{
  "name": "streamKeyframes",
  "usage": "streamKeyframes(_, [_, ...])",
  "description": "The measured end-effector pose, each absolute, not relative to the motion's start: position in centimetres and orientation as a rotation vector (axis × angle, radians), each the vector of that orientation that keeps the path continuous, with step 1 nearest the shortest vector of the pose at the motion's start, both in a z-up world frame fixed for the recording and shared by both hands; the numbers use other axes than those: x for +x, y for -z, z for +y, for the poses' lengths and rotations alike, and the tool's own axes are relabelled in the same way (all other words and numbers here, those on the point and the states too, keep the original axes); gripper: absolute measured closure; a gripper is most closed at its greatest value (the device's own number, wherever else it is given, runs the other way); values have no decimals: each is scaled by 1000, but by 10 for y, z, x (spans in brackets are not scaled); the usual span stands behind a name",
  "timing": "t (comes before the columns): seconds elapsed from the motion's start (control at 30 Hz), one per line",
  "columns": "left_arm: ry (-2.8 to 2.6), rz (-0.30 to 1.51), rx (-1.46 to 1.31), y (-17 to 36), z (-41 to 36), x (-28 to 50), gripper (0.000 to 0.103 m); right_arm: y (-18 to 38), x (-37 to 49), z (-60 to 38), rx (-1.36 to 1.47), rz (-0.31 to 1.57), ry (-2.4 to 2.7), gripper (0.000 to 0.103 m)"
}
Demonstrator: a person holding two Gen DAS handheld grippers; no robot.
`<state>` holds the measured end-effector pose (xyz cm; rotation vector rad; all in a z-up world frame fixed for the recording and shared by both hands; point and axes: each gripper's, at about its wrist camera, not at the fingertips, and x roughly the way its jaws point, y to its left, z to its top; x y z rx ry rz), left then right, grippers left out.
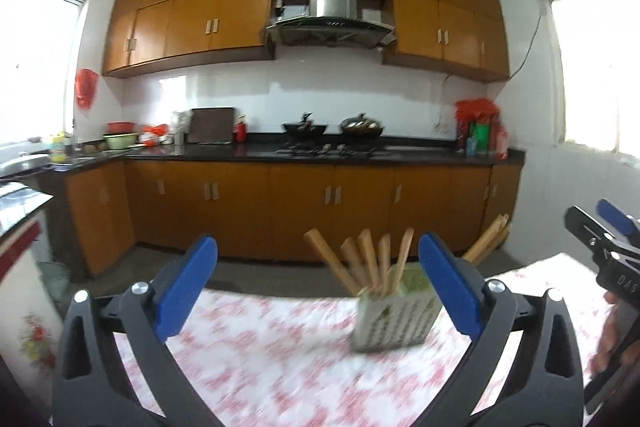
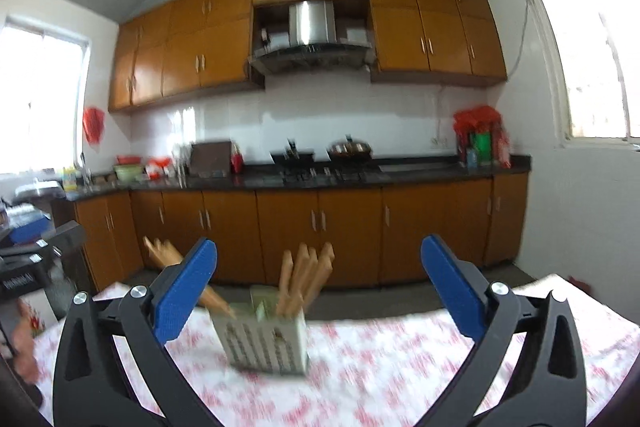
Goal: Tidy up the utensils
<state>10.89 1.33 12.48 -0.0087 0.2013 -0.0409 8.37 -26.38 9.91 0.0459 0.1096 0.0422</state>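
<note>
Left wrist view: left gripper (image 1: 318, 281) w/ blue pads spread wide, holding nothing. The pale slotted plastic utensil holder (image 1: 394, 323) stands on the pink-floral tablecloth (image 1: 260, 359), just ahead and towards the right pad. Light wooden utensils (image 1: 370, 263) fan upward from it; handles look stiff, light, not slippery, so best gripped mid-handle above the rim.

Right wrist view: right gripper (image 2: 319, 283) also agape, empty. Holder (image 2: 266, 341) sits between its pads, leaning a bit, prob. light and tippy.
</note>
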Motion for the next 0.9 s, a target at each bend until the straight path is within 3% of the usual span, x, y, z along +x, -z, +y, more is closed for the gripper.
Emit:
streamKeyframes(0.3, [-6, 266, -10, -71, 27, 38, 4, -40, 53, -259, 68, 358, -22, 2])
streamKeyframes(0.53, [-14, 313, 34, -39, 14, 19, 4, -18, 17, -249, 36, 267, 53, 2])
streamKeyframes(0.9, [-33, 358, 61, -12, 6, 10, 4, 9, 15, -242, 25, 376, 1, 2])
